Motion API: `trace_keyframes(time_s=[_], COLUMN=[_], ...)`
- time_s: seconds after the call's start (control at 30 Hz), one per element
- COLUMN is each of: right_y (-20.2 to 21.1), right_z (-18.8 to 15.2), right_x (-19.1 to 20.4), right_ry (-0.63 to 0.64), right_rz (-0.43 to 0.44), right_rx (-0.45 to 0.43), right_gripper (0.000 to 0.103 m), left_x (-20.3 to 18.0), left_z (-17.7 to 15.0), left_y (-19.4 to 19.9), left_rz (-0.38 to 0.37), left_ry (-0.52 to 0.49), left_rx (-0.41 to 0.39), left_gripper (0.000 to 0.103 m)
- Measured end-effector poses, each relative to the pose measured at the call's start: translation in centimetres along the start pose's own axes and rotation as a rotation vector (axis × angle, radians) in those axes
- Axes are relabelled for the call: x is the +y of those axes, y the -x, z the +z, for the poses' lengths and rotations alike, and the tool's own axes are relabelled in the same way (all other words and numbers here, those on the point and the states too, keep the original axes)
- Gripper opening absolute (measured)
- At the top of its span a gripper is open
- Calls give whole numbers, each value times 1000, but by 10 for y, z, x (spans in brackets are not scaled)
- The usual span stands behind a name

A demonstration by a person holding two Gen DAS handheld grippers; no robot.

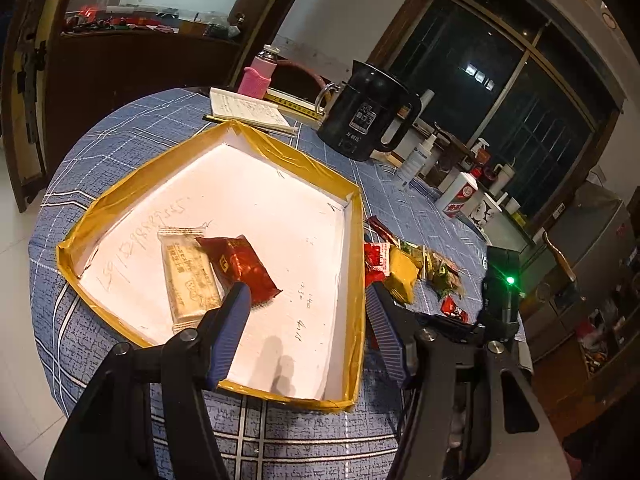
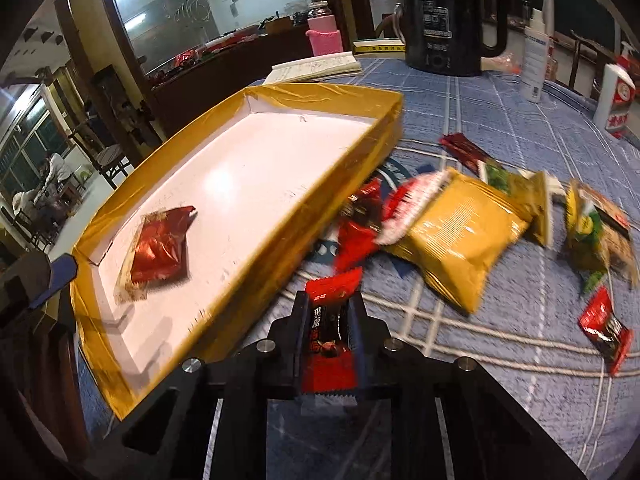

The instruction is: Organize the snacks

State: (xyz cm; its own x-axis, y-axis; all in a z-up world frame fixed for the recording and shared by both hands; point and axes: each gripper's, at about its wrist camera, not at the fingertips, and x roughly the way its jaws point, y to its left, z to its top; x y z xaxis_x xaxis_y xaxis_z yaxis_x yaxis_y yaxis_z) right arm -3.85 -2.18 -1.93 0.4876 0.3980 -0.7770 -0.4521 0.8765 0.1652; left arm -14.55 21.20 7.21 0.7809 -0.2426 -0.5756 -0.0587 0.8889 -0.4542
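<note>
A shallow tray point(image 1: 292, 156) with a yellow taped rim and a white floor holds a beige snack pack point(image 1: 188, 276) and a red foil pack point(image 1: 240, 264). My left gripper point(image 1: 310, 314) hovers open over the tray's near right part with nothing between its blue fingers point(image 1: 236, 312). In the right wrist view my right gripper point(image 2: 329, 308) is shut on a red and black candy point(image 2: 330, 320), just off the tray's point(image 2: 320, 92) outer wall. A loose pile lies beyond it on the cloth: a yellow pack point(image 2: 460, 232), red packs point(image 2: 360, 236) and green packs point(image 2: 596, 236).
A black kettle point(image 1: 368, 116), a notebook point(image 1: 248, 110), a pink-sleeved bottle point(image 1: 256, 76), a spray bottle point(image 1: 416, 156) and a white-and-red box point(image 1: 460, 196) stand at the back of the blue checked tablecloth point(image 1: 120, 144). A small red candy point(image 2: 606, 324) lies alone at the right.
</note>
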Motion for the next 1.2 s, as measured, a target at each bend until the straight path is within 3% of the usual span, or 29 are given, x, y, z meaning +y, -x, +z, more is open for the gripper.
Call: trace_keyframes(time_s=[0.2, 0.37, 0.43, 0.5, 0.53, 0.73, 0.77, 0.8, 0.9, 1.1, 1.2], right_y=[25, 46, 51, 49, 43, -13, -21, -26, -19, 2, 10], right_z=[-19, -15, 1, 17, 26, 65, 66, 65, 56, 24, 5], right_x=[-46, -67, -73, -76, -77, -86, -86, -86, -88, -61, -43], right_ry=[-78, -138, -171, -196, -204, -273, -272, -278, -291, -226, -177], right_rz=[-36, 41, 34, 9, -17, -132, -121, -109, -78, -10, 113], right_rx=[1, -37, -85, -121, -121, -15, 9, 20, 6, 55, 121], right_gripper=[21, 32, 58, 75, 76, 75, 71, 61, 50, 49, 53], left_x=[-11, -26, -30, -34, -35, -39, -38, -37, -34, -42, -48], left_z=[-3, -7, -8, -9, -10, -14, -15, -15, -14, -17, -19], left_y=[-3, -7, -7, -7, -7, -6, -6, -5, -5, -9, -8], left_rz=[-13, -32, -35, -36, -37, -35, -33, -31, -28, -54, -73], left_ry=[-15, -40, -48, -55, -58, -71, -72, -71, -65, -68, -77], left_rx=[12, 25, 30, 33, 34, 48, 50, 51, 50, 69, 81], left_gripper=[59, 59, 59, 59, 59, 59, 59, 59, 59, 59, 59])
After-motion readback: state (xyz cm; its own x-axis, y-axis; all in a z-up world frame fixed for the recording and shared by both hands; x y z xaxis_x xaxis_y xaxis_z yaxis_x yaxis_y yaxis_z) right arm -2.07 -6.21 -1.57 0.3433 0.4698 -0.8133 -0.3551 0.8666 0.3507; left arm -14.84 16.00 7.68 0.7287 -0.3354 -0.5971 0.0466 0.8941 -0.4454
